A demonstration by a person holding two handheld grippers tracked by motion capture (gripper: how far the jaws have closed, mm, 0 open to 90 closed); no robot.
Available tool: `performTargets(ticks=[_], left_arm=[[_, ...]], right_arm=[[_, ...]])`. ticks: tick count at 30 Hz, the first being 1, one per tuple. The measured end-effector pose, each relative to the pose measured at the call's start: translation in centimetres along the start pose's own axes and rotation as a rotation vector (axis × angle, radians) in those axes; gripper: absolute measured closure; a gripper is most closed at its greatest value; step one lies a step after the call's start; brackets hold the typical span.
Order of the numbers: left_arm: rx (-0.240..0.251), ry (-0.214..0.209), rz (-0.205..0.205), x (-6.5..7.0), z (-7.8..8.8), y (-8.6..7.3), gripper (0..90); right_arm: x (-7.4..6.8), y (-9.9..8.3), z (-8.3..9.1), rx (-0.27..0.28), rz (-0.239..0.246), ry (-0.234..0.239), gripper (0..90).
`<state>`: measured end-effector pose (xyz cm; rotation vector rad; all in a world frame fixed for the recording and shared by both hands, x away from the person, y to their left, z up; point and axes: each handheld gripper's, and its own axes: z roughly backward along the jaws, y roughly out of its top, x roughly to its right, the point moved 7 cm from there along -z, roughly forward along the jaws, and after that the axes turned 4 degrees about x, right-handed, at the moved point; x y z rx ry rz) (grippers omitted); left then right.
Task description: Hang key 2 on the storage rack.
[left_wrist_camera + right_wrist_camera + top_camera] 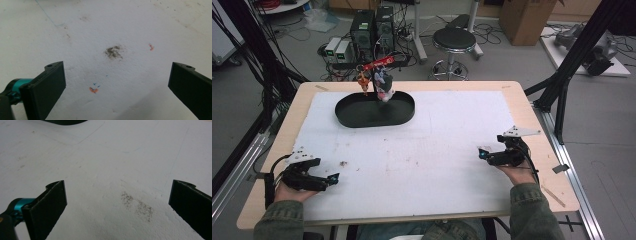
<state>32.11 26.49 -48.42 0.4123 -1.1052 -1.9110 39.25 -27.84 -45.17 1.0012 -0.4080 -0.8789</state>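
Note:
My left gripper (333, 178) rests low at the near left of the white foam sheet (422, 150), held in a hand, its jaws wide apart with nothing between them. In its own view the left gripper (116, 85) frames bare foam with a dark smudge (113, 51). My right gripper (482, 154) sits at the near right, also open and empty. In the right gripper view the right gripper (117, 205) faces stained foam (137, 206). A black oval tray (375, 110) lies at the far side, with a small toy figure (383, 86) and red-orange pieces (363, 80) at its back rim.
The foam sheet covers most of a wooden table (532, 115). Beyond the far edge stand a round stool (454, 40), computer cases (372, 30) and cables on the floor. Black frame posts (562, 85) rise at the right side.

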Motion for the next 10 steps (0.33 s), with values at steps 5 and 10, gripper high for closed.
performTargets(ticks=[5, 10], left_arm=[[0.008, 0.006, 0.006, -0.12, 0.34, -0.09, 1.8], [0.009, 0.005, 0.003, -0.13, 0.43, -0.17, 1.7]], right_arm=[[-0.19, -0.27, -0.13, -0.012, 0.022, -0.010, 0.5], [-0.49, -0.40, -0.13, -0.013, 0.039, -0.013, 0.5]])
